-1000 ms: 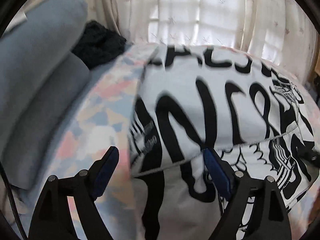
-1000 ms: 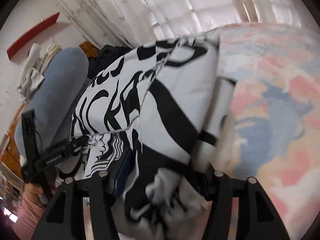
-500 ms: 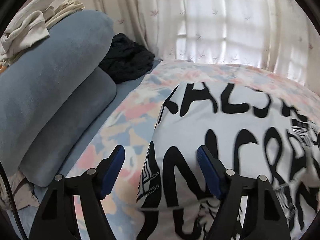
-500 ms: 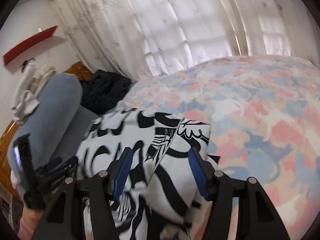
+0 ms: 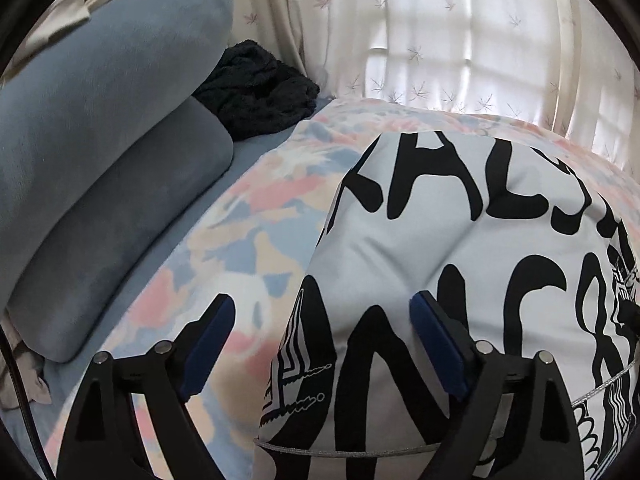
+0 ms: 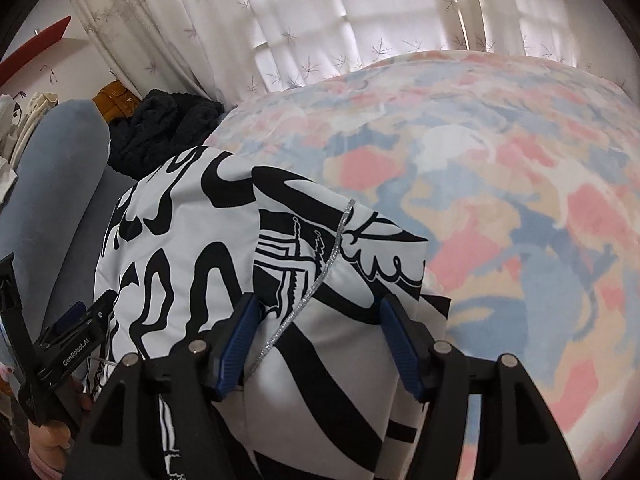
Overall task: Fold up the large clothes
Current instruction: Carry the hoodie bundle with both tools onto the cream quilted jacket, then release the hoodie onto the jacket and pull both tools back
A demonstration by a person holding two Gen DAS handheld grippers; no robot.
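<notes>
A large white garment (image 5: 440, 220) with bold black lettering lies folded on the pastel bedspread (image 5: 248, 248). A silver-stitched hem runs across it near both grippers. My left gripper (image 5: 320, 316) hovers over the garment's left edge. Its jaws are opening, with one finger over the bedspread, the other over the cloth, and no pad pressing. In the right wrist view the garment (image 6: 192, 240) fills the lower left. My right gripper (image 6: 320, 316) stands over its folded corner, jaws opening, cloth lying loose between the pads. The left gripper (image 6: 76, 320) shows at the far left in a hand.
Two grey-blue pillows (image 5: 100, 120) are stacked on the left, with a dark fuzzy garment (image 5: 256, 84) behind them. Sheer curtains (image 5: 440, 32) hang past the bed's far edge. The patterned bedspread (image 6: 500, 200) spreads wide to the right of the garment.
The right gripper let go of the bunched cloth it held up, and the garment now lies folded flat. Both grippers drew back, then sank toward it; the left jaws narrowed, then widened.
</notes>
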